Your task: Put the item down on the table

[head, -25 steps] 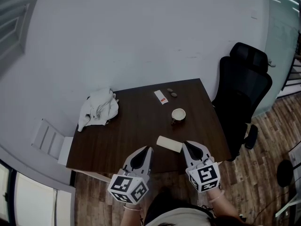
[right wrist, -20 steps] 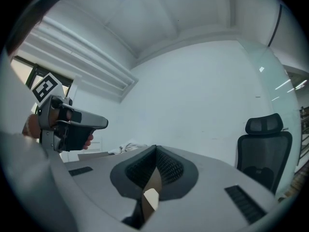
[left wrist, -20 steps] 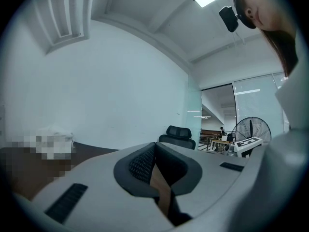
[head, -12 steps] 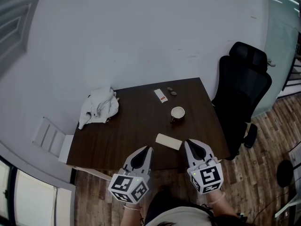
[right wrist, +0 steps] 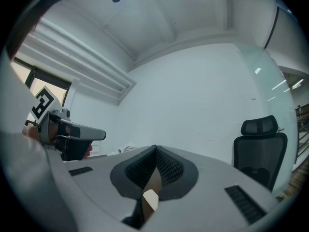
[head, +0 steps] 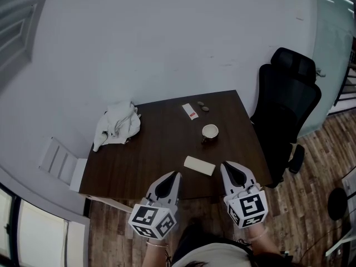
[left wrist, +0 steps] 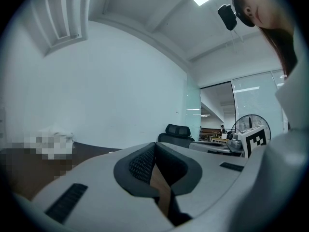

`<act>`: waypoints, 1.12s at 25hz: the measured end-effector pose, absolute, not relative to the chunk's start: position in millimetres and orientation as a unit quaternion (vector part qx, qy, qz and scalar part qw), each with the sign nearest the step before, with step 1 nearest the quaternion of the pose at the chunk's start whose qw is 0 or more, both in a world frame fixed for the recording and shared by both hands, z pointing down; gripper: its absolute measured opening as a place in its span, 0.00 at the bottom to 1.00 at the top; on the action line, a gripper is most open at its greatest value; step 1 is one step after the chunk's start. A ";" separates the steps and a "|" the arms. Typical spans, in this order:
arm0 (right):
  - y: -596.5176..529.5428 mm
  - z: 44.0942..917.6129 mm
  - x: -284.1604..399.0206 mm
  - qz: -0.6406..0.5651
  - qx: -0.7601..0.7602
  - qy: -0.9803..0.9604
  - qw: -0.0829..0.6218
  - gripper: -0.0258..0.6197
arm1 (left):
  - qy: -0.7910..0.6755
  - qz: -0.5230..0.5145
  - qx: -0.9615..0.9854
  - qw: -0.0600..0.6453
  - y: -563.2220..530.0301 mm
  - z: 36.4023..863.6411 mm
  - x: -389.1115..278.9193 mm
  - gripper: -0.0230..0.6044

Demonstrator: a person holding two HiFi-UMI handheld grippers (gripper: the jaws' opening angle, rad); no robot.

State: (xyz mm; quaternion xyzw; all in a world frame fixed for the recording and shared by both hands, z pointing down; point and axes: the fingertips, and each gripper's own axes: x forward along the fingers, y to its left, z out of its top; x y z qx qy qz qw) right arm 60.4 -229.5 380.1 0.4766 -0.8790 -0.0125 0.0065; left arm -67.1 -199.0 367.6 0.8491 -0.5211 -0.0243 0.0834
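A flat pale rectangular pad (head: 199, 165) lies on the dark wooden table (head: 161, 143), close to its front edge. My right gripper (head: 223, 164) hangs just right of the pad, apart from it, shut and empty. My left gripper (head: 176, 174) is at the front edge, left of the pad, also shut with nothing in it. In the left gripper view the jaws (left wrist: 154, 146) meet at the tip. The right gripper view shows its pads (right wrist: 155, 150) closed too, with a pale scrap visible through the gap below them.
A crumpled white cloth (head: 117, 125) lies at the table's far left corner. A white cup (head: 209, 131) stands mid-right, with a small red-and-white packet (head: 189, 111) and two small round things (head: 203, 107) behind it. A black office chair (head: 286, 104) stands right of the table.
My right gripper has drawn a little back and to the right, away from the pale pad, which stays flat on the table. The left gripper has kept still.
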 end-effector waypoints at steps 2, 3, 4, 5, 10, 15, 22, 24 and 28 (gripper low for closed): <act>-230.6 378.8 59.5 -0.013 0.478 -0.878 0.006 0.05 | -0.520 -0.024 0.850 0.085 -201.8 368.2 -68.4 0.07; -231.5 378.5 59.3 -0.014 0.479 -0.878 0.006 0.05 | -0.519 -0.023 0.850 0.085 -203.7 368.7 -68.7 0.07; -232.8 378.4 59.3 -0.014 0.481 -0.877 0.006 0.05 | -0.518 -0.022 0.851 0.086 -206.0 369.1 -68.6 0.07; -234.6 378.3 59.4 -0.013 0.483 -0.875 0.007 0.05 | -0.517 -0.021 0.852 0.086 -208.7 369.3 -68.4 0.07; -246.8 376.5 57.5 -0.009 0.494 -0.869 0.006 0.05 | -0.509 -0.017 0.856 0.087 -223.0 367.0 -71.3 0.07; -261.0 377.1 50.7 -0.001 0.496 -0.868 0.004 0.05 | -0.508 -0.019 0.857 0.089 -239.4 367.3 -80.8 0.07; -279.6 381.1 45.2 0.013 0.506 -0.862 -0.003 0.05 | -0.500 -0.020 0.860 0.099 -257.1 371.8 -90.0 0.07; -285.9 381.2 43.4 0.011 0.512 -0.859 -0.003 0.05 | -0.495 -0.020 0.863 0.102 -262.3 373.5 -92.4 0.07; -298.7 384.1 38.0 -0.004 0.522 -0.853 0.008 0.05 | -0.487 -0.017 0.867 0.108 -275.4 378.4 -97.3 0.07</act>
